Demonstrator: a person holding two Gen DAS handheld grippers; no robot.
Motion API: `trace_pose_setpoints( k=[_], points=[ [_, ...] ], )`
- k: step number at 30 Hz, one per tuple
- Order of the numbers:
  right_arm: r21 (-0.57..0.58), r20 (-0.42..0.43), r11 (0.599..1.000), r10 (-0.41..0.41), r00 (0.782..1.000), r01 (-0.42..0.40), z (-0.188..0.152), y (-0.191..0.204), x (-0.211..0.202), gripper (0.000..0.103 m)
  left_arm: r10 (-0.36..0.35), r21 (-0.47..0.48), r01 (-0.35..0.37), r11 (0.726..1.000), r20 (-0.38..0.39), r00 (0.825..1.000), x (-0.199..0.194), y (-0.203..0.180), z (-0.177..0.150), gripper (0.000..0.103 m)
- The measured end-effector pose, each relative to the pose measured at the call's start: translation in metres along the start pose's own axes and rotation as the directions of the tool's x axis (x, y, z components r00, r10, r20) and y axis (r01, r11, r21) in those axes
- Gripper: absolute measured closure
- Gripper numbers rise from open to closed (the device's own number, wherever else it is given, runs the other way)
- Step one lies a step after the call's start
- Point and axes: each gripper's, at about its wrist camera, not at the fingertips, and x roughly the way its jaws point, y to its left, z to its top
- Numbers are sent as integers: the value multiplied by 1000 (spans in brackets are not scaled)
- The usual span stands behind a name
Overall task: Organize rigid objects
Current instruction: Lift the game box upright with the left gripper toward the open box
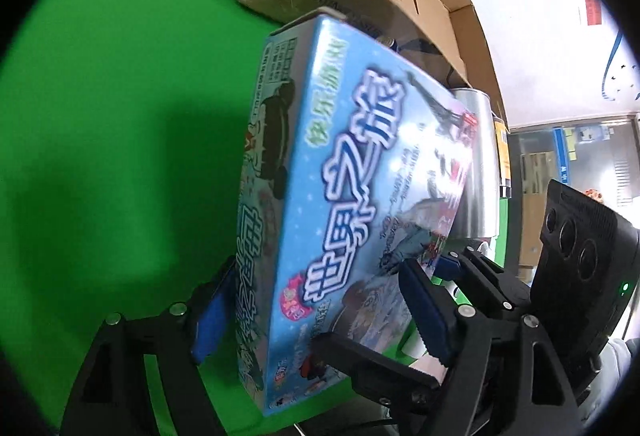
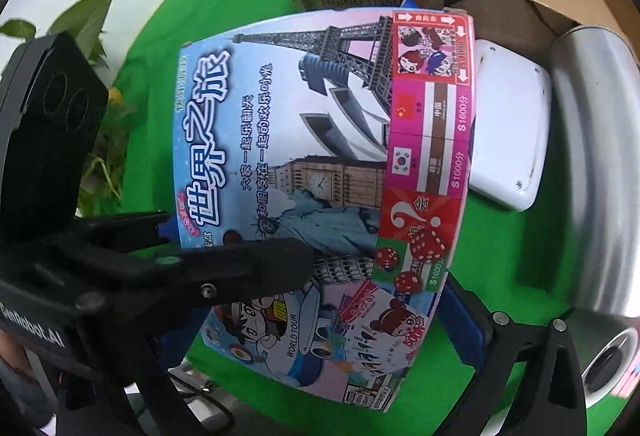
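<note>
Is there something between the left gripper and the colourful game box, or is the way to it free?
Nothing visible stands between them. The game box already sits between the open fingers of the left gripper, one blue pad on each side, with no other object in the gap.

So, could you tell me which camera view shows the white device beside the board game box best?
The right wrist view: the white device lies in full sight between the game box and the silver cylinder. In the left wrist view the box hides it.
</note>
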Motion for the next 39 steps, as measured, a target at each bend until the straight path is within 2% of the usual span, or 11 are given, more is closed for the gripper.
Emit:
trace_pose_setpoints(
  k=[5,10,16,22,25,29,33,39],
  points=[
    [28,75,999,13,997,-16,7,15,-35,1,31,60,-35,998,66,997,-33,-41,4,26],
    [34,189,999,33,981,-40,7,32,-95,1,72,171,-101,980,168,983,-77,-114,8,26],
    [-2,345,999,44,937,-46,5,41,-171,1,65,258,-144,955,292,954,-118,-204,17,26],
    [-12,446,1000,29,895,-26,-16,42,-223,1,38,330,-163,930,354,935,-127,-276,19,26],
    [-9,470,1000,26,883,-24,-33,42,-236,1,33,343,-168,924,365,930,-126,-287,22,26],
    [-5,473,1000,27,881,-28,-47,45,-241,1,38,350,-175,920,364,931,-125,-285,25,26],
    [-11,463,1000,25,886,-22,-61,36,-247,1,47,350,-183,919,362,931,-123,-280,42,26],
    [-4,431,1000,27,902,-28,-53,32,-232,1,55,342,-179,923,343,938,-123,-267,66,26]
  ],
)
